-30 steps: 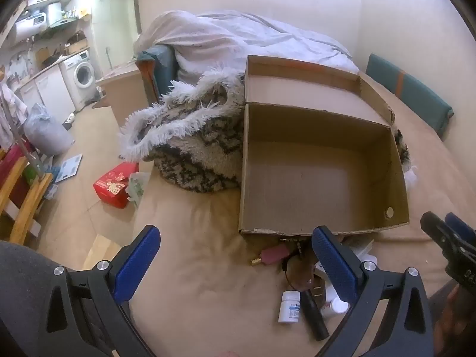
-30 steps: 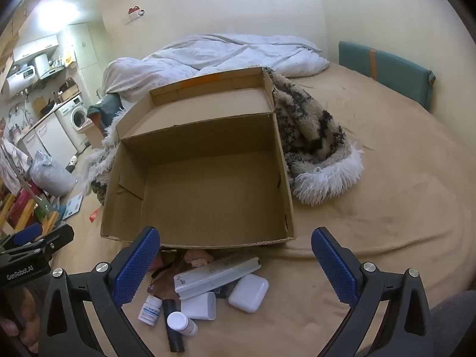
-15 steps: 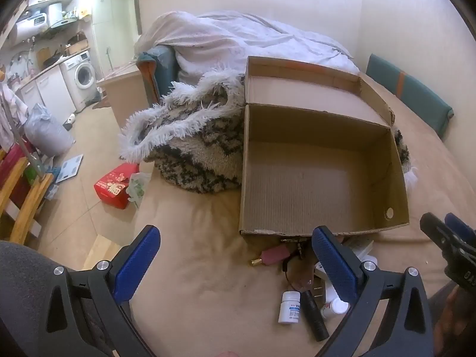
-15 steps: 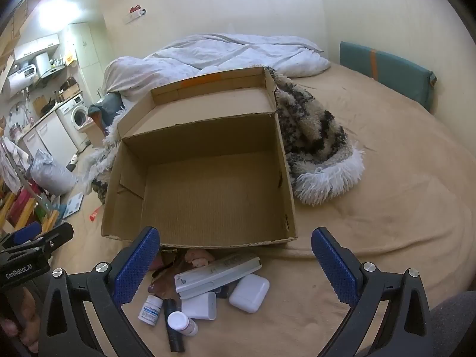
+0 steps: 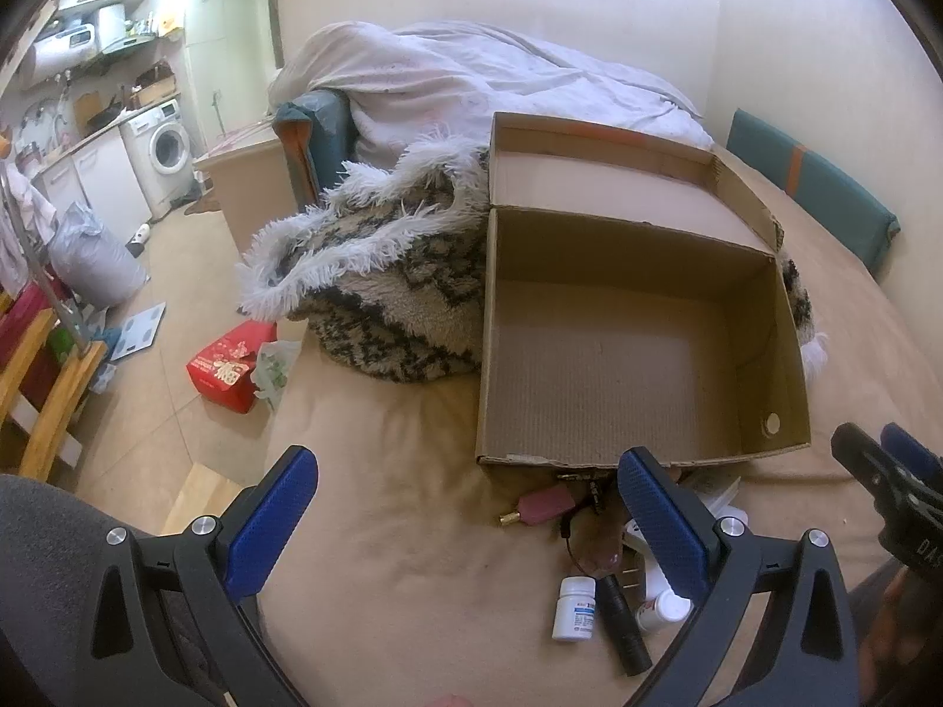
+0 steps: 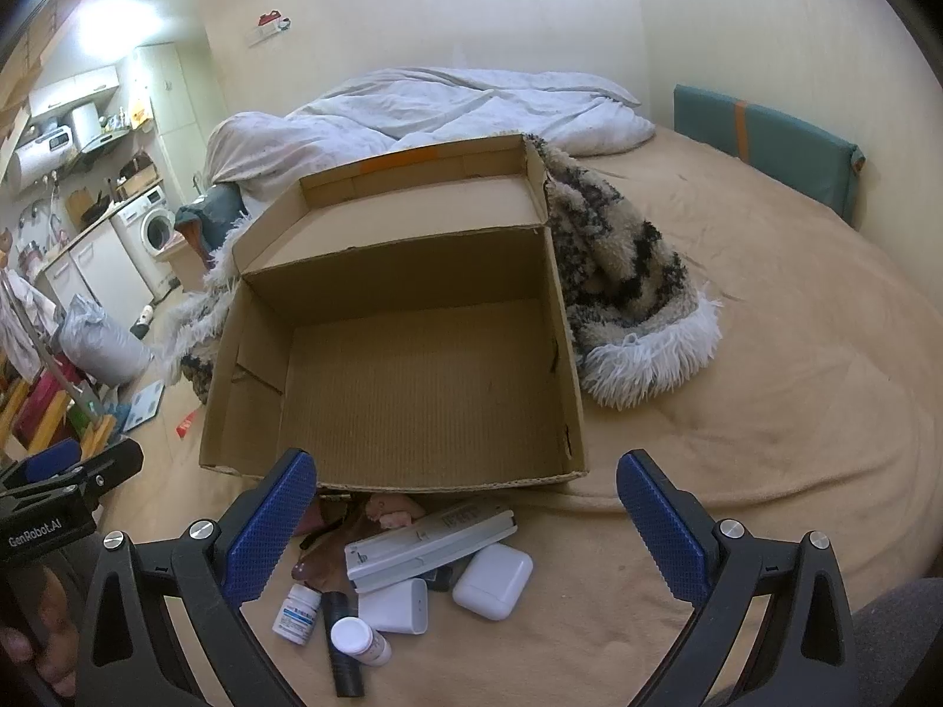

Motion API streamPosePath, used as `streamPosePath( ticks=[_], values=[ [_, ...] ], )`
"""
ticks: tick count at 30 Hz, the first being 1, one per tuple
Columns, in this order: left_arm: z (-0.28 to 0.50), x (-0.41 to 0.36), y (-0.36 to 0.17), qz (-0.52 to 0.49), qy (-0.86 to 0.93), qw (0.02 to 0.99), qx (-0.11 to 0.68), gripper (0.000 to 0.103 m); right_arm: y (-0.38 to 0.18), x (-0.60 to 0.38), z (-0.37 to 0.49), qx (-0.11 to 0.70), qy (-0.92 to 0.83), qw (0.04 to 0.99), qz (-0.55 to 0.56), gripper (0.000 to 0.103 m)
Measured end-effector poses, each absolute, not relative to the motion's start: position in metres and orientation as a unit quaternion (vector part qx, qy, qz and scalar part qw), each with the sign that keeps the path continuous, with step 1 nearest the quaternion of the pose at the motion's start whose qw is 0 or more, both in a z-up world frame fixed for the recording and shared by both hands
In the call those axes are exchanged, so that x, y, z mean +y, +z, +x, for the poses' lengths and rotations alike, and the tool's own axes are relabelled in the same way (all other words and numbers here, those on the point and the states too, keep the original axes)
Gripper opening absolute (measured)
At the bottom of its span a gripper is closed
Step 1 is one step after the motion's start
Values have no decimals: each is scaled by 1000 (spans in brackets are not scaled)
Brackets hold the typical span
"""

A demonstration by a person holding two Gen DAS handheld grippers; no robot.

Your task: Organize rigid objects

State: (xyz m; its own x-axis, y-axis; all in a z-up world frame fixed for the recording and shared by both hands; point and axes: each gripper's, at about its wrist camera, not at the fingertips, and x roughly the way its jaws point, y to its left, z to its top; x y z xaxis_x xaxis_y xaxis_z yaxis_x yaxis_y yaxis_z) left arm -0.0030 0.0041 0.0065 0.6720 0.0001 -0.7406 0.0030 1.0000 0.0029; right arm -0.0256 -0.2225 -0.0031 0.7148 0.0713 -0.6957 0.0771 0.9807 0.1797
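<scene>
Both grippers gape wide, empty — left gripper (image 5: 465,521), right gripper (image 6: 465,521). Cardboard box (image 6: 412,377) sits bare; the small items lie heaped against its near wall. We'd start with the earbud case (image 6: 492,581) — outermost, clear of the pile — and grip across its short sides.

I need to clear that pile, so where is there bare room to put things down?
The cardboard box floor is bare. The bedspread right of the box, beyond the fuzzy blanket, is open too. The strip before the box's near wall is crowded: remote, earbud case, pill bottles.
</scene>
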Motion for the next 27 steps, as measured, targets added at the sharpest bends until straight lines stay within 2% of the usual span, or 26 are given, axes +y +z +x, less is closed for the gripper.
streamPosePath(
  ticks=[27],
  values=[
    [-3, 2, 5, 1, 0, 915, 403, 102, -3, -222, -26, 377, -1, 921, 98, 103]
  ],
)
